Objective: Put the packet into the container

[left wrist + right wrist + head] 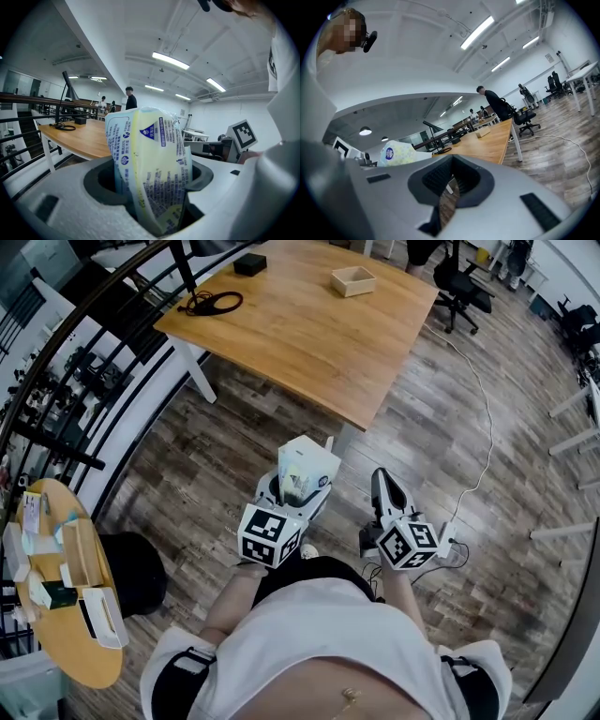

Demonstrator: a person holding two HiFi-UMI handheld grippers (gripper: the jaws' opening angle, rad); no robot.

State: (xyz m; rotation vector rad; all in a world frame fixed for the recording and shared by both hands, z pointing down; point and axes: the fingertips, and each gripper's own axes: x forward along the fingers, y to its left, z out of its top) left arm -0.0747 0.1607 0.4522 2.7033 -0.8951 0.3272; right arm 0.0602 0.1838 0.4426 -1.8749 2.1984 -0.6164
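Side by side before the torso, left gripper (301, 487) clamps the packet (307, 465), right gripper (383, 478) jaws together, empty

A pale printed plastic packet (302, 471) stands between the fingers of the left gripper (297, 487), off the near corner of the rectangular wooden desk (309, 338), with the right gripper (382, 480) just to its right. A small open wooden box (352, 280) sits by the desk's far edge, and a coiled black cable (214, 303) by its left corner.

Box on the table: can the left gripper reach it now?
Probably not yet: the left gripper, holding the packet, is short of the table, and the box sits near its far side.
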